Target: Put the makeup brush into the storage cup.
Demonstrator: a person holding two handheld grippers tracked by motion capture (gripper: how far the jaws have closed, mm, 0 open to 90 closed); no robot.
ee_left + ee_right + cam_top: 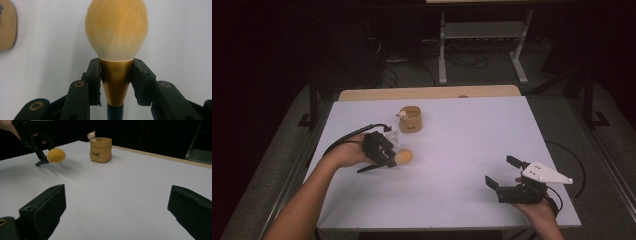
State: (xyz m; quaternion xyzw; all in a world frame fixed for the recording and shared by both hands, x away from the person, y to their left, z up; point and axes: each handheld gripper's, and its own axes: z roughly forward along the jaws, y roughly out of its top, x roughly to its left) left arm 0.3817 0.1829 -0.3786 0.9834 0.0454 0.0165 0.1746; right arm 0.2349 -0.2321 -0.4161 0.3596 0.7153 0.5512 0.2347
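Left gripper [116, 82]: jaws pinching the gold ferrule of a makeup brush [116, 32], bristles pointing to 3 o'clock.
Right gripper [502, 172]: jaws spread wide, holding nothing, near the table's [472, 135] 5 o'clock corner.
Tan pouch [410, 120]: upright toward 12 o'clock, near the brush.

A laboratory-style recording room. A white worktop [472, 150] with a pale wood far edge stands on grey carpet [492, 70], with dark surroundings on every side. Behind it stand a metal stand [482, 45] with a shelf and loose cables on the floor [412, 62]. Metal rails [607, 155] flank the worktop
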